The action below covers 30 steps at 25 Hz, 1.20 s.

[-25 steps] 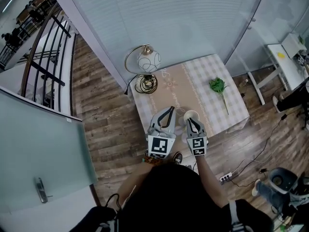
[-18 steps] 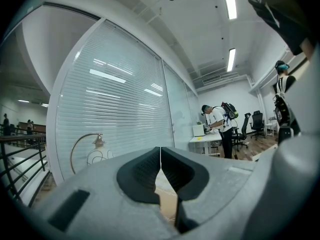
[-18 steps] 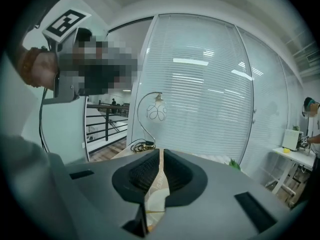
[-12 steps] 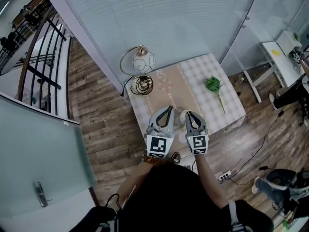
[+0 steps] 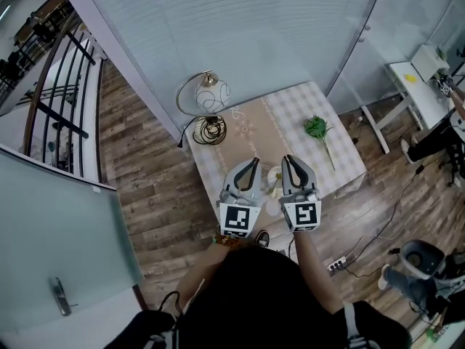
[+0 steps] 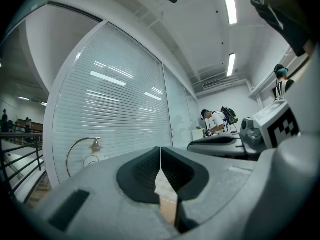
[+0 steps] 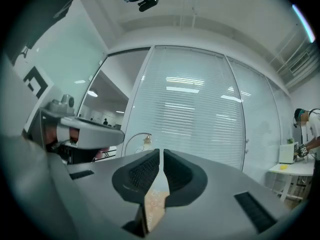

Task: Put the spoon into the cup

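Observation:
In the head view the white cup (image 5: 273, 176) stands near the front edge of the checked table (image 5: 341, 167), showing only in the gap between my two grippers. A small yellowish bit (image 5: 277, 190) lies just before it; I cannot tell whether it is the spoon. My left gripper (image 5: 253, 163) hangs left of the cup and my right gripper (image 5: 288, 160) right of it, side by side above the table. Both gripper views point up at the blinds. The left gripper (image 6: 160, 151) and the right gripper (image 7: 161, 154) have their jaws together with nothing held.
A globe lamp (image 5: 208, 100) on a coiled wire base stands at the table's back left corner, and a green plant sprig (image 5: 318, 129) lies at the right. A glass wall with blinds runs behind. Wooden floor surrounds the table; cables (image 5: 367, 249) trail at the right.
Both grippers have shifted slightly forward over the table's front edge. The right one now covers more of the cup, so less of it shows.

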{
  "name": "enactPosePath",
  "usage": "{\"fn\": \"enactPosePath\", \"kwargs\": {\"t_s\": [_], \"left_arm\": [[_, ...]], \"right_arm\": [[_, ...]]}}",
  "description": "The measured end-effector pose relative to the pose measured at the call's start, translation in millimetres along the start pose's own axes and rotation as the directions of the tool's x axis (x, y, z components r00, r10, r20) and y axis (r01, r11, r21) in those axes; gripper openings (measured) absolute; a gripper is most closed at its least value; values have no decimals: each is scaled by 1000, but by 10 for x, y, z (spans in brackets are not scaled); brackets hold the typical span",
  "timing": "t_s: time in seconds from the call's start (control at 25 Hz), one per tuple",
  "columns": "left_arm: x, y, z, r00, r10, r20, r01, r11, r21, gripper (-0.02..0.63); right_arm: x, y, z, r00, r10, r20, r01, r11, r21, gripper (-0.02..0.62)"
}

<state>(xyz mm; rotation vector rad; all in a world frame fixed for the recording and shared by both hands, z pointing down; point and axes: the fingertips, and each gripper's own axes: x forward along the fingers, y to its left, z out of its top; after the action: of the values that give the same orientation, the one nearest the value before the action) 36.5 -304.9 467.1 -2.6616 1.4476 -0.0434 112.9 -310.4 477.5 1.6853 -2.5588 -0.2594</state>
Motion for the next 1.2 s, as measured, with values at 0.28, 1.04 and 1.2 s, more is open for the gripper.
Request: {"fn": "enactPosePath", "kwargs": {"t_s": [0.28,1.04,1.2], "left_arm": [[-23,8,107,999,8,31,-8,1000,-3,20],[-108,35,139,998,33,49,-33,999,7,20],[-128,22,128,998,30,46,-30,1000,8,20]], "right_arm": [[-8,-16,428,996,-15,83,16,1000,-15,11],[-79,61,206,998,-57,5,57,998,16,11],[-102,71,204,998,-63,2,63,998,23,11]]}}
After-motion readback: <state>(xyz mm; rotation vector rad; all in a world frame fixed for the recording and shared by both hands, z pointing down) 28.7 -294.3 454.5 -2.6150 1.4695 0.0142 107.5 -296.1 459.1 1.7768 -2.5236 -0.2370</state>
